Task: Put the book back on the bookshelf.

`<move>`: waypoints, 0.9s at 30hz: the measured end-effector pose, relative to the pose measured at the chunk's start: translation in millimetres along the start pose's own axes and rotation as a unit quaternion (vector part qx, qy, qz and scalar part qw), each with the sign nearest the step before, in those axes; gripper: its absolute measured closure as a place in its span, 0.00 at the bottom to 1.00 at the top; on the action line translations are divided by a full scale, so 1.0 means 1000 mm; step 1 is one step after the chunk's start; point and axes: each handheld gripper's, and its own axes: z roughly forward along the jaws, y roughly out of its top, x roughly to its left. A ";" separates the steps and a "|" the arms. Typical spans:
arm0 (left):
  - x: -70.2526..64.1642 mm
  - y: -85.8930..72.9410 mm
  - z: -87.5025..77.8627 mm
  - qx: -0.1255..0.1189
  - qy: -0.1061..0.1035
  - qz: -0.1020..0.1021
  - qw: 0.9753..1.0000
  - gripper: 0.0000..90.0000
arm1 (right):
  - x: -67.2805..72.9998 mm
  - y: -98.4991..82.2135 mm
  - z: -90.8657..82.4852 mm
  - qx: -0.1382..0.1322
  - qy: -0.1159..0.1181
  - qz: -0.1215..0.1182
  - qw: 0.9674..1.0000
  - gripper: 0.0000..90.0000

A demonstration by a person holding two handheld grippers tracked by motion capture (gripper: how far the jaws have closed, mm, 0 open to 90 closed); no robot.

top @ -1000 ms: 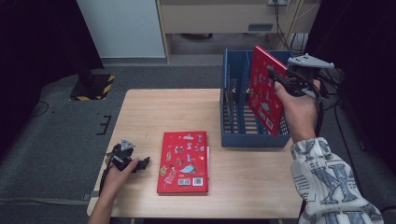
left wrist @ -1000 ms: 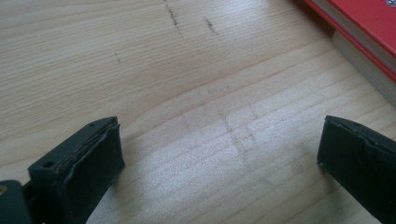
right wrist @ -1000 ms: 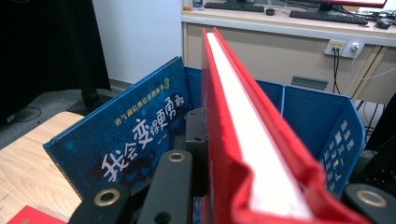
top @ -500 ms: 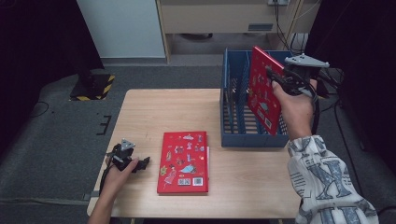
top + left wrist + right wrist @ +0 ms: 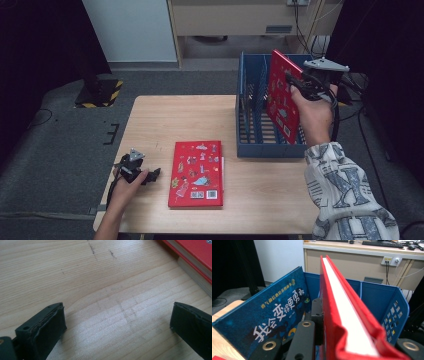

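High view, red book (image 5: 281, 95) slightly lower in blue crate (image 5: 248, 134), right hand-held gripper (image 5: 295, 82) clamped

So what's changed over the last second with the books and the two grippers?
Hardly anything. The right gripper stays shut on the upright red book over the blue basket; any shift is too slight to call. The left gripper stays open on the table, and the flat red book lies unmoved.

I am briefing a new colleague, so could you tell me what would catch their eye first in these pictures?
Most striking is the red book held upright over the blue crate at the table's far right, clamped in the right gripper. A second red book lies flat near the table's front edge, with the left gripper, jaws apart, resting just left of it. A blue book already stands in the crate.
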 end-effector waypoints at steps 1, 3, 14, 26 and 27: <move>0.000 0.000 0.000 0.000 0.000 0.000 1.000 0.00 | 0.000 0.000 0.001 0.000 -0.002 0.001 1.000 0.88; 0.000 0.000 0.000 0.000 0.000 0.000 1.000 0.00 | -0.002 -0.001 0.004 0.001 -0.004 0.004 1.000 0.88; 0.000 0.000 0.000 0.000 0.000 0.001 1.000 0.00 | -0.002 -0.008 0.028 0.004 -0.017 0.015 1.000 0.88; 0.000 0.000 0.000 0.001 -0.001 0.002 1.000 0.00 | 0.000 -0.013 0.049 -0.003 -0.028 0.025 0.999 0.88; 0.000 0.000 0.000 0.001 -0.001 0.002 1.000 0.00 | 0.001 -0.014 0.050 -0.003 -0.028 0.025 0.999 0.88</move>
